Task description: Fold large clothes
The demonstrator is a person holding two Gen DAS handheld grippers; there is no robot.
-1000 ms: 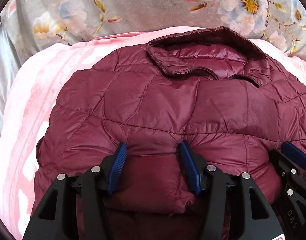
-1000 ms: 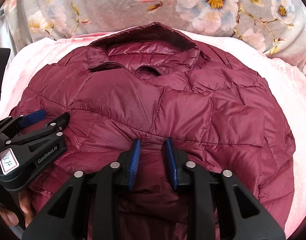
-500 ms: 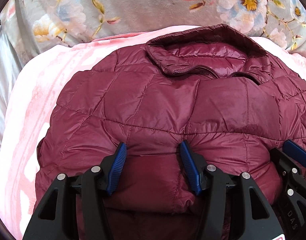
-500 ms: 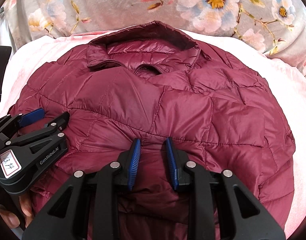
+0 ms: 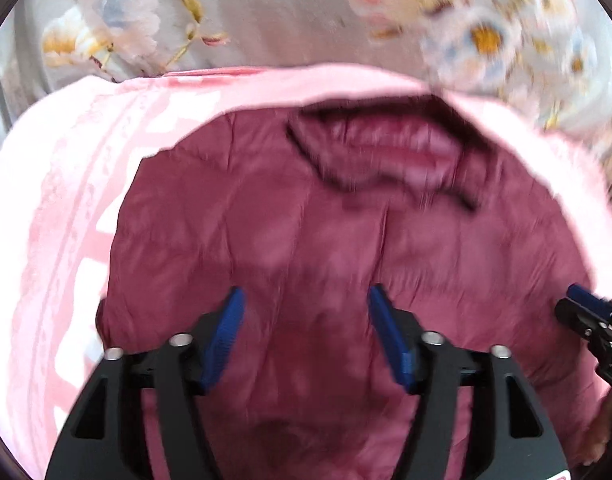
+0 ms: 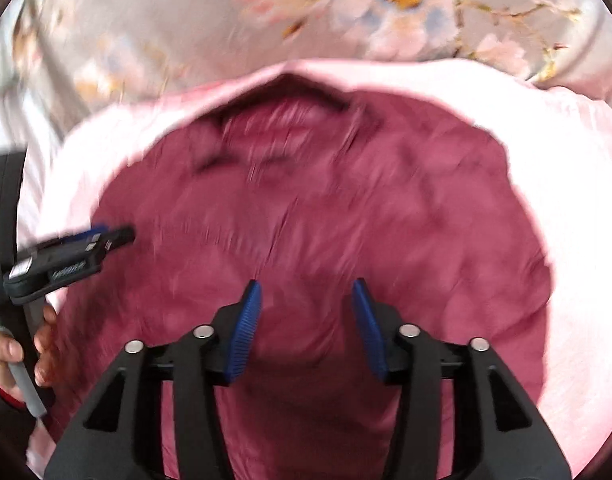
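A maroon quilted puffer jacket [image 5: 346, 248] lies folded on a pink blanket [image 5: 58, 208], collar [image 5: 378, 148] at the far side. It also shows in the right wrist view [image 6: 326, 216]. My left gripper [image 5: 304, 328] is open above the jacket's near edge, holding nothing. My right gripper [image 6: 306, 320] is open over the near edge too, empty. The right gripper shows at the right edge of the left view [image 5: 586, 312]; the left gripper shows at the left of the right view [image 6: 74, 248]. Both views are motion-blurred.
A grey floral bedsheet [image 5: 266, 12] lies beyond the pink blanket, also in the right wrist view [image 6: 406, 8]. The pink blanket [image 6: 578, 200] borders the jacket on all sides. A hand [image 6: 10, 352] holds the left gripper's handle.
Both grippers have opened and let go of the jacket's folded edge, then pulled back and up. The jacket looks smaller and farther, lying on the blanket.
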